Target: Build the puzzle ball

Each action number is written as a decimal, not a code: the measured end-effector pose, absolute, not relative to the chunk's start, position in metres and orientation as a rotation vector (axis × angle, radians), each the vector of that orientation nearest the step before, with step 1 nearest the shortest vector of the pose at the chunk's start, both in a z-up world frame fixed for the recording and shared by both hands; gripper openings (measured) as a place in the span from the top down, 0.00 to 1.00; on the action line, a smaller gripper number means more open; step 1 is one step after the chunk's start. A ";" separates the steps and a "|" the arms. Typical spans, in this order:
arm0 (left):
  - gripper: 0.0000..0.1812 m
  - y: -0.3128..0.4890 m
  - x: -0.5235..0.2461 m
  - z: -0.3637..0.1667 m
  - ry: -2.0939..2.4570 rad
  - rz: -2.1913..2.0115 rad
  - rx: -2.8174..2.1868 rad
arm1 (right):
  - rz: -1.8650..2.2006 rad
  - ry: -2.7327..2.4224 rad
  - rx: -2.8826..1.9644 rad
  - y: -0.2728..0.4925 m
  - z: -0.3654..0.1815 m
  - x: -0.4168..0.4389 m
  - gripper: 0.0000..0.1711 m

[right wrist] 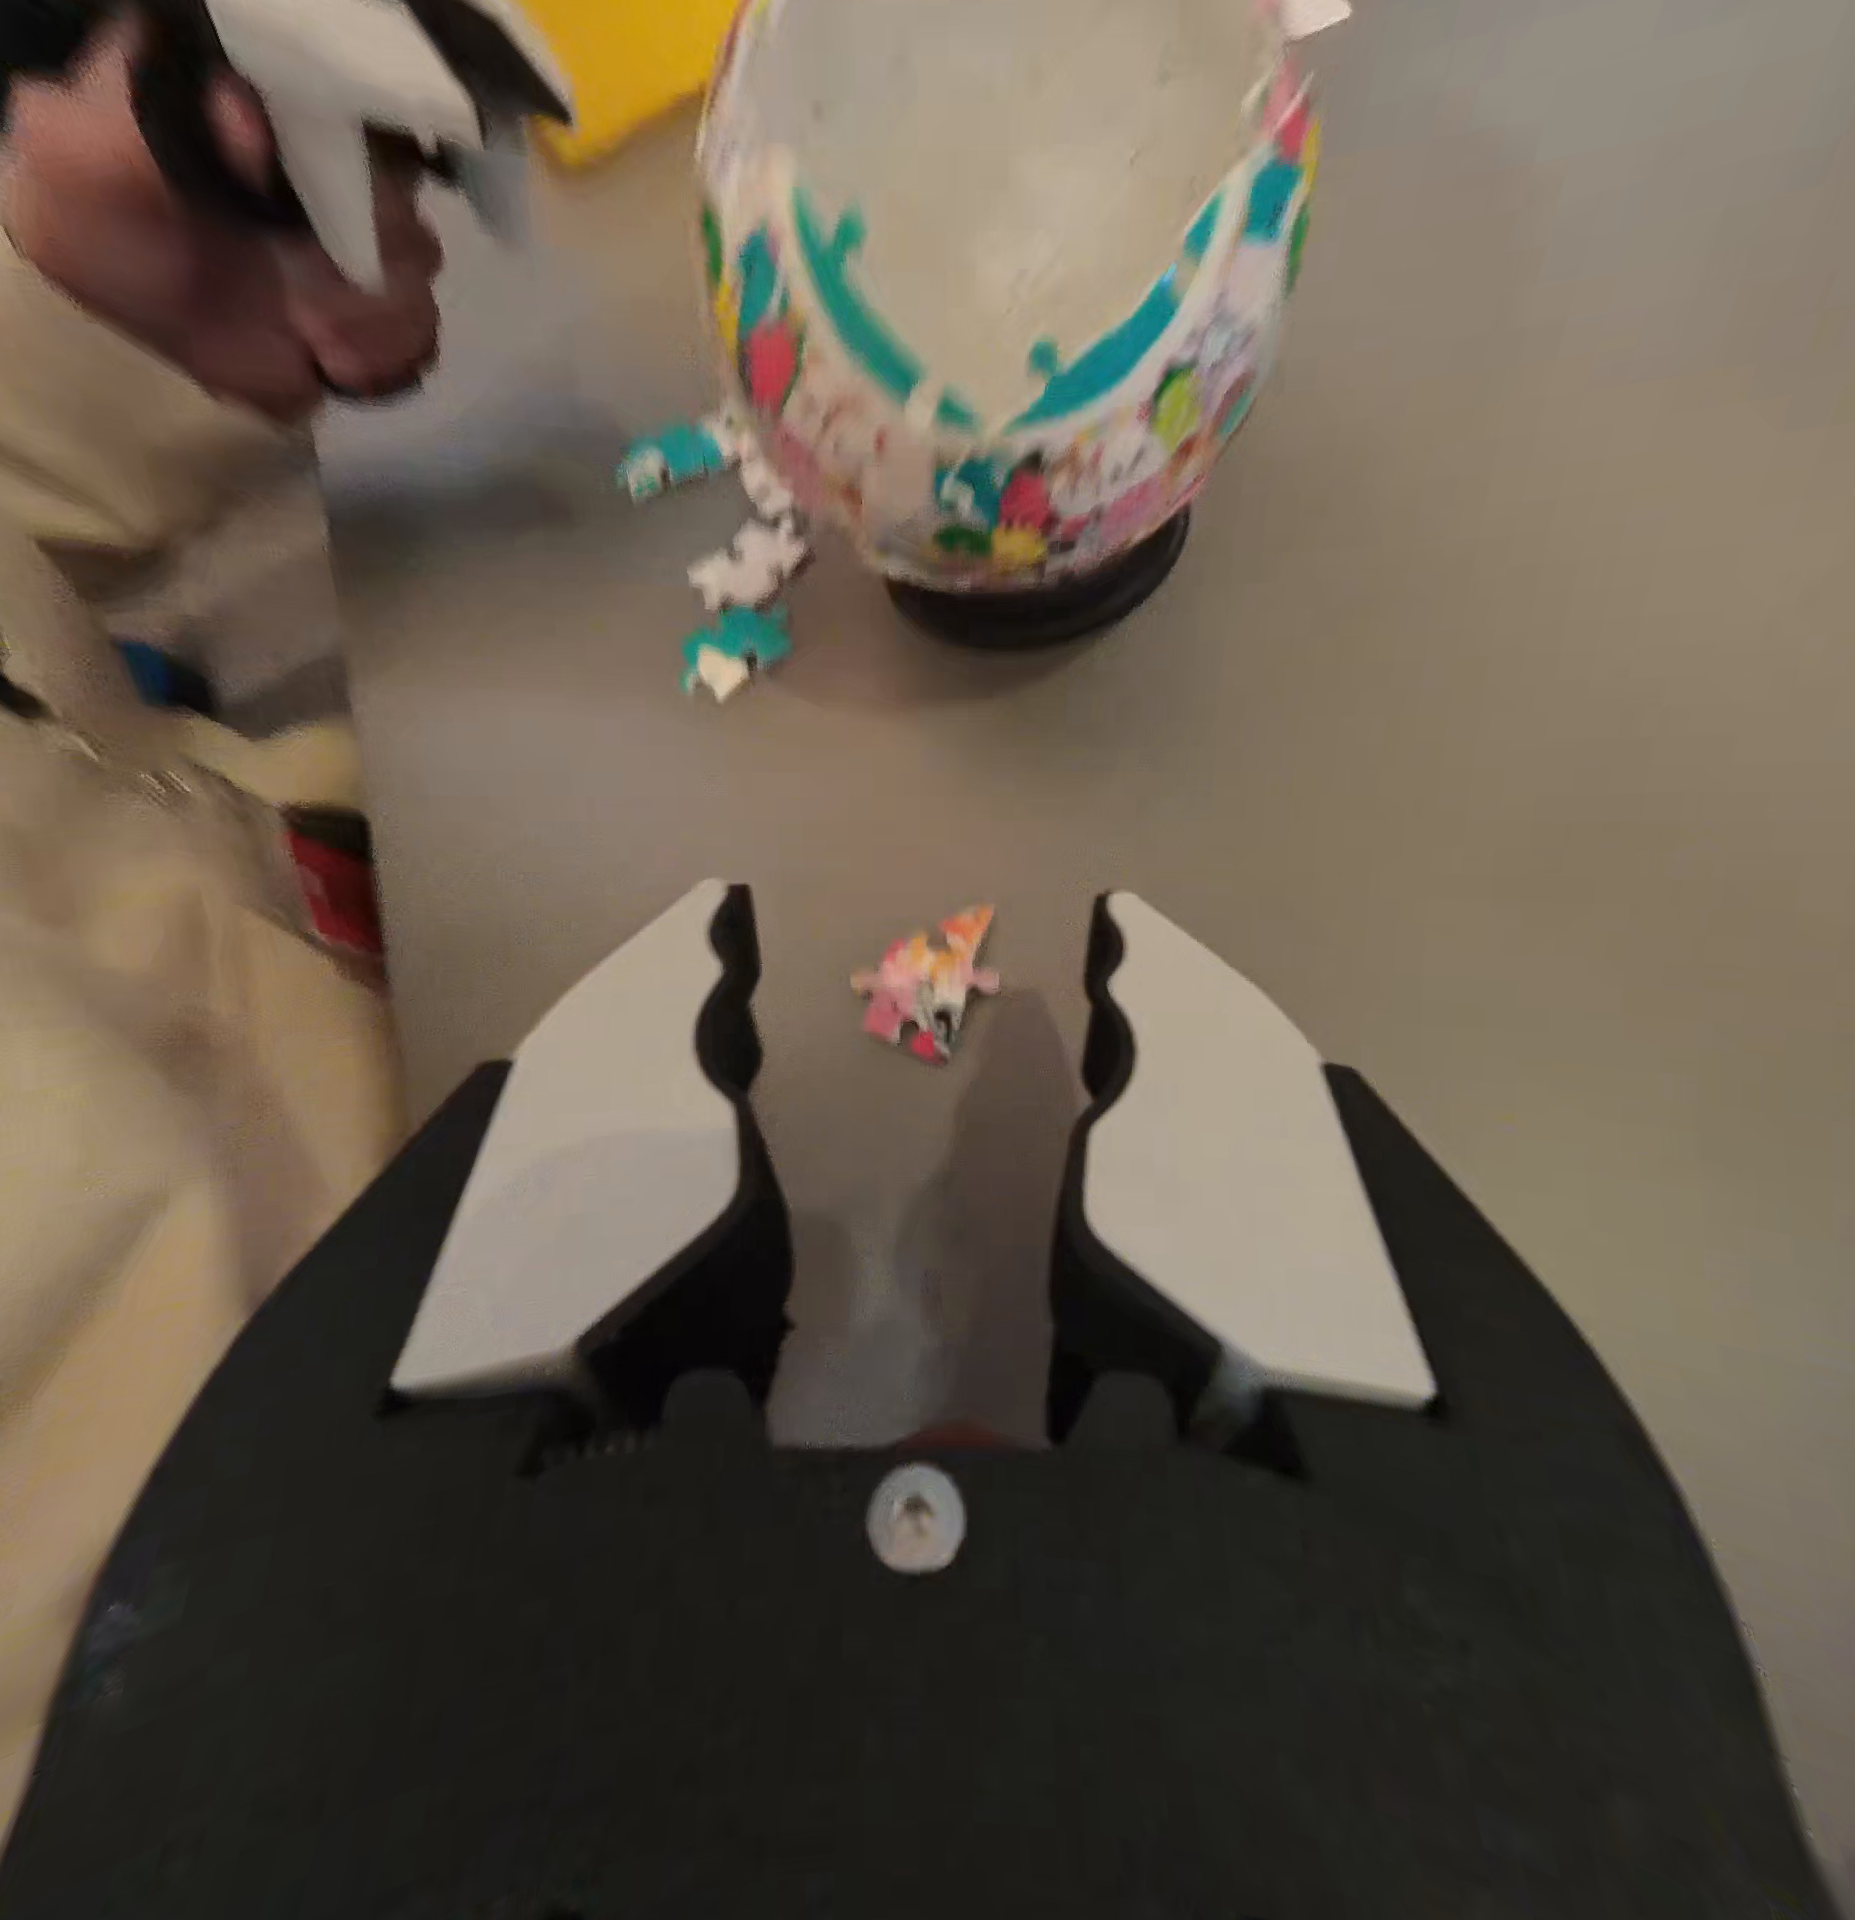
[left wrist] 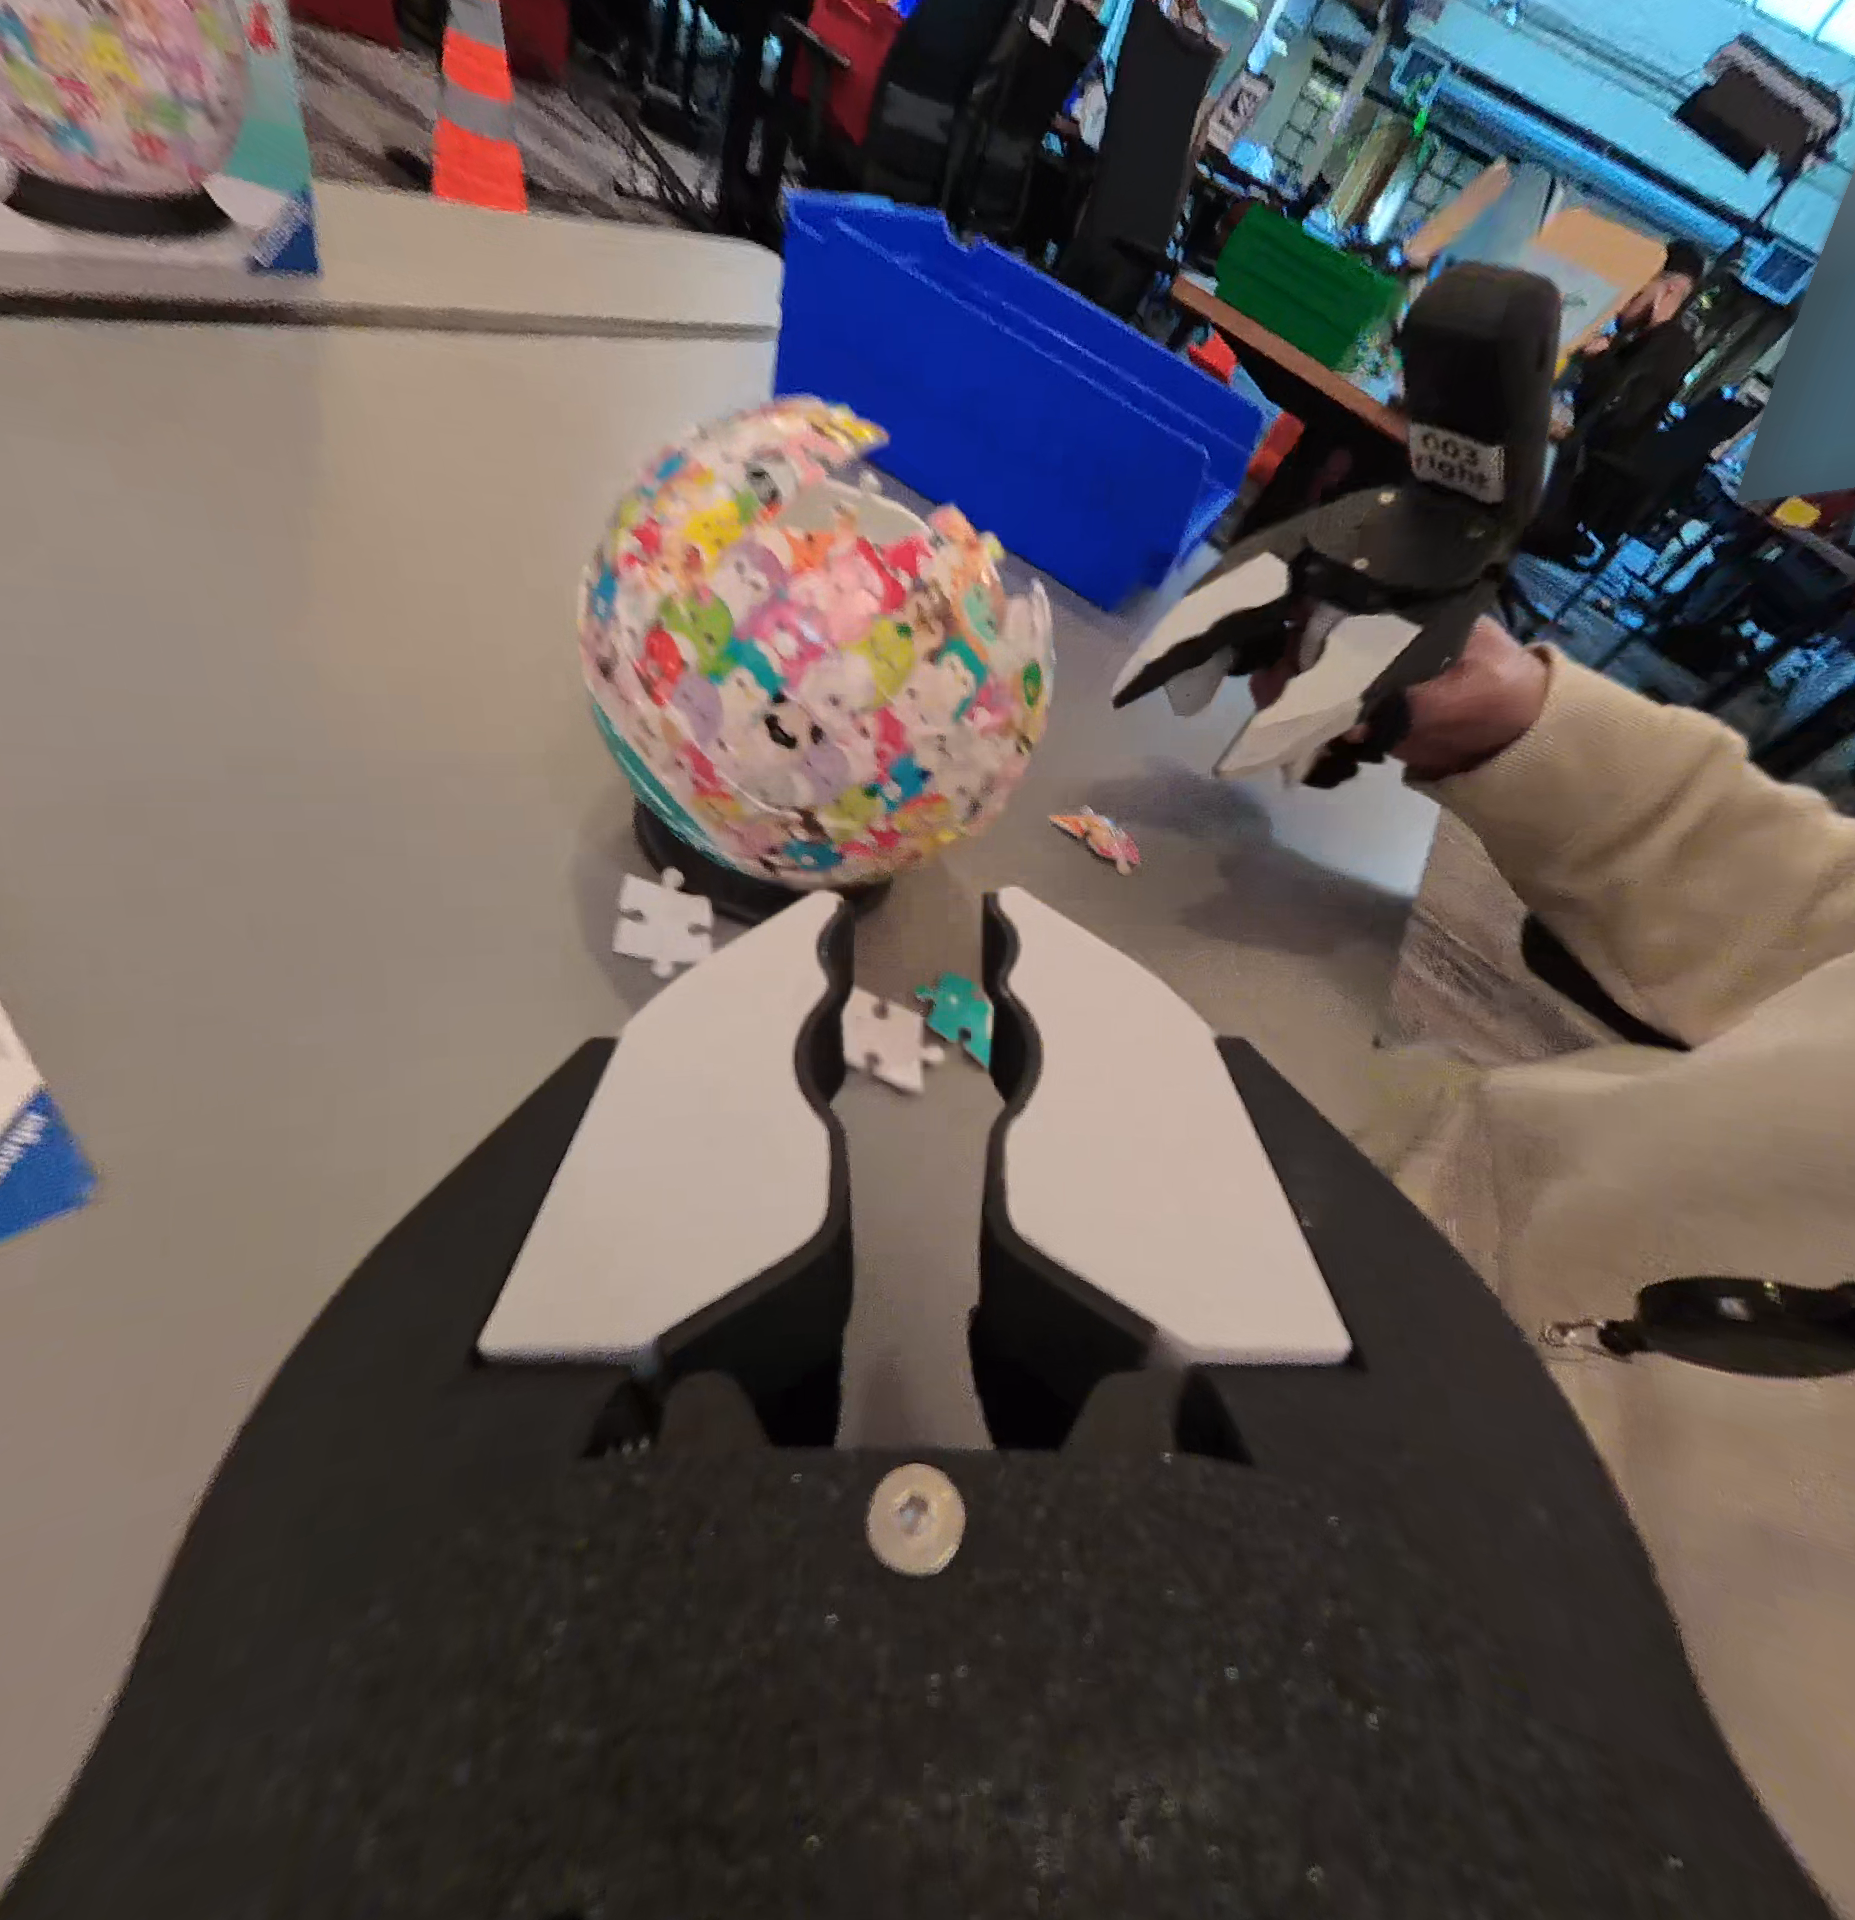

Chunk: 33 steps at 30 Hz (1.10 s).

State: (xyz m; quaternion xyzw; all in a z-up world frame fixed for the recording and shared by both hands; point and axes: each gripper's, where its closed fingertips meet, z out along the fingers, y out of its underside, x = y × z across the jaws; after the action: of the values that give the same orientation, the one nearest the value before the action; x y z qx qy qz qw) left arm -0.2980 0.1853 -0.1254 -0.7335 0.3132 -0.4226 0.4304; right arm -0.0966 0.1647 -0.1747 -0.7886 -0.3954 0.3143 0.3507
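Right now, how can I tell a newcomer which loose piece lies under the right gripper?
Find the puzzle ball on its black stand on the grey table. Nearer the open right gripper, alone on the table, lies a pink and orange piece. The other loose pieces, teal or white, cluster by the stand.

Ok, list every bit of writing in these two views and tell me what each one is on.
I don't copy out wording; this is where writing stands.
White label on the black body of the right gripper: two short printed lines.
Puzzle box at the table's far left: print on its blue corner, blurred.
Second box at the left edge: print on its blue corner, blurred.
Right wrist view: none.
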 end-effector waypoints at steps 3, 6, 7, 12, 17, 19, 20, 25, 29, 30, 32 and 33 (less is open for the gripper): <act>0.88 0.175 -0.295 -0.133 0.845 -0.971 -1.847 | 0.621 -1.153 -1.982 0.151 -0.198 -0.085 0.71; 0.88 0.165 -0.287 -0.128 0.894 -0.923 -1.828 | 0.510 -1.183 -2.054 0.142 -0.208 -0.080 0.81; 0.88 0.162 -0.283 -0.125 0.893 -0.916 -1.811 | 0.513 -1.173 -2.064 0.142 -0.208 -0.085 0.83; 0.89 0.152 -0.274 -0.129 0.957 -0.848 -1.819 | 0.360 -1.237 -2.067 0.150 -0.223 -0.091 0.85; 0.89 0.149 -0.276 -0.131 0.964 -0.830 -1.815 | 0.395 -1.194 -2.097 0.154 -0.226 -0.091 0.79; 0.89 0.149 -0.276 -0.133 0.966 -0.833 -1.823 | 0.449 -1.190 -2.119 0.152 -0.227 -0.097 0.76; 0.89 0.148 -0.275 -0.134 0.969 -0.834 -1.825 | 0.451 -1.182 -2.122 0.152 -0.227 -0.099 0.73; 0.89 0.147 -0.276 -0.138 0.984 -0.809 -1.833 | 0.419 -1.146 -2.138 0.157 -0.228 -0.106 0.79; 0.90 0.144 -0.272 -0.140 0.980 -0.852 -1.848 | 0.328 -1.211 -2.098 0.159 -0.226 -0.107 0.87; 0.90 0.143 -0.270 -0.141 0.979 -0.866 -1.855 | 0.277 -1.239 -2.062 0.161 -0.223 -0.106 0.87; 0.92 0.142 -0.263 -0.137 0.934 -0.938 -1.864 | 0.235 -1.291 -1.963 0.163 -0.210 -0.113 0.87; 0.92 0.139 -0.257 -0.135 0.918 -1.013 -1.860 | 0.213 -1.302 -1.929 0.165 -0.204 -0.116 0.87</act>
State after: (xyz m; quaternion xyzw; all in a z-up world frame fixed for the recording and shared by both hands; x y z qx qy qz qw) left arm -0.2570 0.1387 -0.1346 -0.7367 0.3638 -0.4014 0.4047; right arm -0.1159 0.1651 -0.2042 -0.7596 -0.5126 0.0838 0.3914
